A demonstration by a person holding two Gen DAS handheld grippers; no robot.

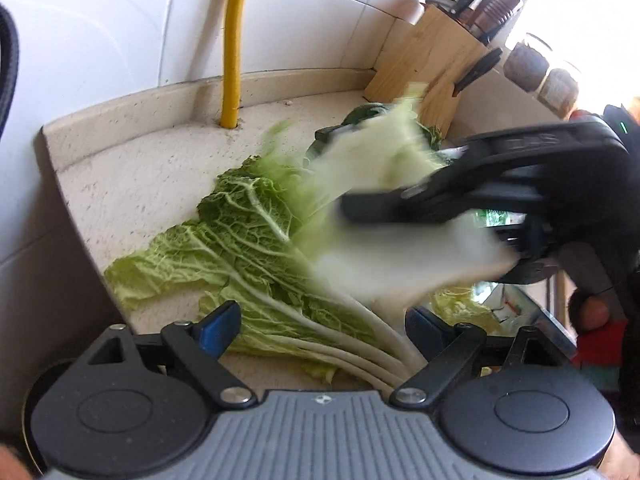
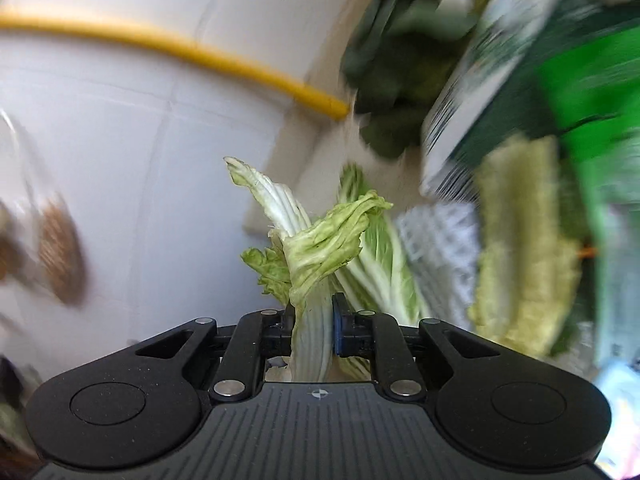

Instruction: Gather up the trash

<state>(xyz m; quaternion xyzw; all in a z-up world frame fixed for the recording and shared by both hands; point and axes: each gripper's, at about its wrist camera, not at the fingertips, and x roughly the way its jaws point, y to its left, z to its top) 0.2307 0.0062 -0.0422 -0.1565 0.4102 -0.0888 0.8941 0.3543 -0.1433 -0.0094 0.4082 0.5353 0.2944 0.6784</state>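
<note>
A: Right wrist view: the right gripper is clenching a cabbage scrap between its fingers.

B: And the left gripper is gaping wide, leaves lying ahead of it on the counter, waiting for collection. Writing is blurring; nothing readable.

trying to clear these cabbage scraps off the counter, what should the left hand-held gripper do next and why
Probably ease the left hand-held gripper forward and close on the white stalks of the cabbage leaves lying on the counter. It is open with those stalks between its fingers, while the right hand-held gripper is already shut on its own cabbage leaf.
</note>
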